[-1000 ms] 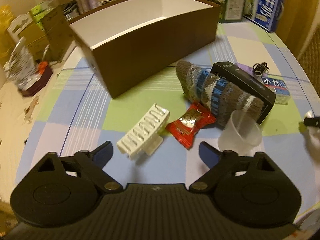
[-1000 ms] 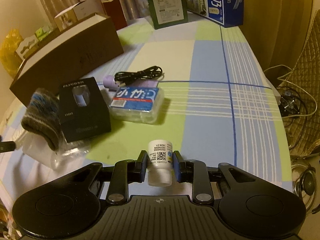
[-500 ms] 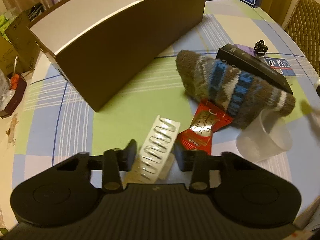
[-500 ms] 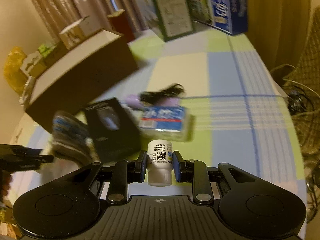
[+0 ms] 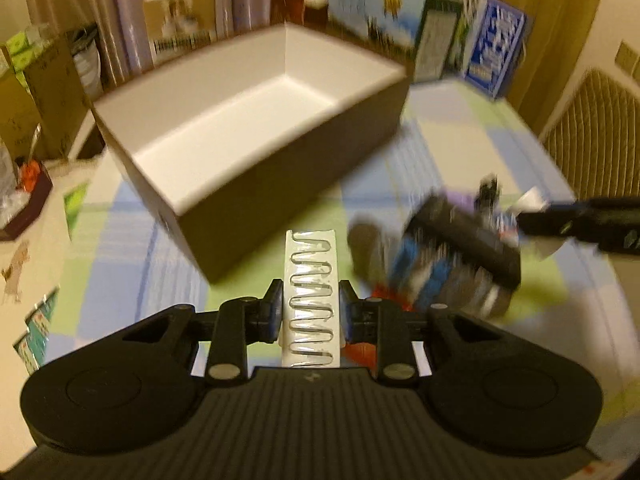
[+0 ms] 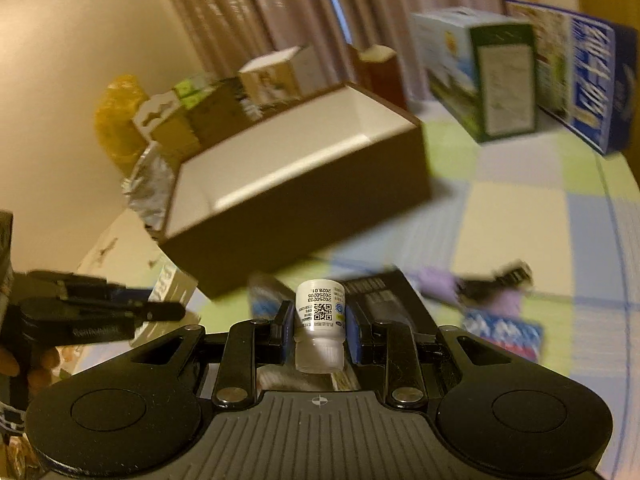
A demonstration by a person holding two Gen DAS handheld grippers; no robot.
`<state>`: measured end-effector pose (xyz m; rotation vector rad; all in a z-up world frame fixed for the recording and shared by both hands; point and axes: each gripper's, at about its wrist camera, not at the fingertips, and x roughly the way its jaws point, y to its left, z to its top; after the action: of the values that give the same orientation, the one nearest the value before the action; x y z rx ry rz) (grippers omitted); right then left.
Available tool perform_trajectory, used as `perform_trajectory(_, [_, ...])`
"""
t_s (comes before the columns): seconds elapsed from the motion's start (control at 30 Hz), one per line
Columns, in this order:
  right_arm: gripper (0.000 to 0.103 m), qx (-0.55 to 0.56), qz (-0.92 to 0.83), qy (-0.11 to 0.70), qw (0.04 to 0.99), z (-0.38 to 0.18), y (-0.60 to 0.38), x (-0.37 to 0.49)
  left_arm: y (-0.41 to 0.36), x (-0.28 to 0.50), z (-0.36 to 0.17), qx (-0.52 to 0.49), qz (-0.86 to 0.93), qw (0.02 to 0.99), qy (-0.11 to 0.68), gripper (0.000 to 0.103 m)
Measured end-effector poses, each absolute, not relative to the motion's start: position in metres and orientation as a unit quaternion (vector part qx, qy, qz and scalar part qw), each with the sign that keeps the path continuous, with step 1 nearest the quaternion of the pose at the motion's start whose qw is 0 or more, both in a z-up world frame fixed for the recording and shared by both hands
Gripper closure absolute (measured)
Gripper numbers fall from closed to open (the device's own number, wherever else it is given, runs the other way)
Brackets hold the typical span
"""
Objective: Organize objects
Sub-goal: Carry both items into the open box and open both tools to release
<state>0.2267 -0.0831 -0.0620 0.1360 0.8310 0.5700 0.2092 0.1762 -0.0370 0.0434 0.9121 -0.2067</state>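
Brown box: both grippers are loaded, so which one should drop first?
Probably left. The left gripper, shut on the white clip strip, faces the brown box squarely; the right gripper, holding the small bottle, sits off toward one end.

Striped sock: smeared by motion, pattern unreadable. Red packet: mostly hidden behind my left jaws. Purple item and cable toward the surface's right edge: blurred. Cartons along the far edge: print illegible.
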Motion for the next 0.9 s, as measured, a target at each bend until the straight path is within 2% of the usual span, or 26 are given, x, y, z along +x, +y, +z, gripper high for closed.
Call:
perform_trajectory(0.17, [0.079, 0.041, 0.304, 0.365, 0.879, -0.045, -0.050, 0.263, 0.181, 0.247, -0.004, -0.003, -0.100, 0.910, 0.401, 0.080])
perform_trajectory(0.37, [0.079, 0.035, 0.320, 0.350, 0.880, -0.038, -0.020, 0.325, 0.179, 0.308, 0.011, -0.012, -0.093, 0.920, 0.382, 0.080])
perform_trajectory(0.63, [0.079, 0.045, 0.311, 0.385, 0.868, -0.058, 0.004, 0.411, 0.179, 0.383, -0.004, -0.031, -0.082, 0.914, 0.397, 0.080])
perform_trajectory(0.9, [0.079, -0.009, 0.310, 0.427, 0.849, -0.094, 0.018, 0.458, 0.183, 0.427, -0.045, -0.068, -0.069, 0.892, 0.441, 0.080])
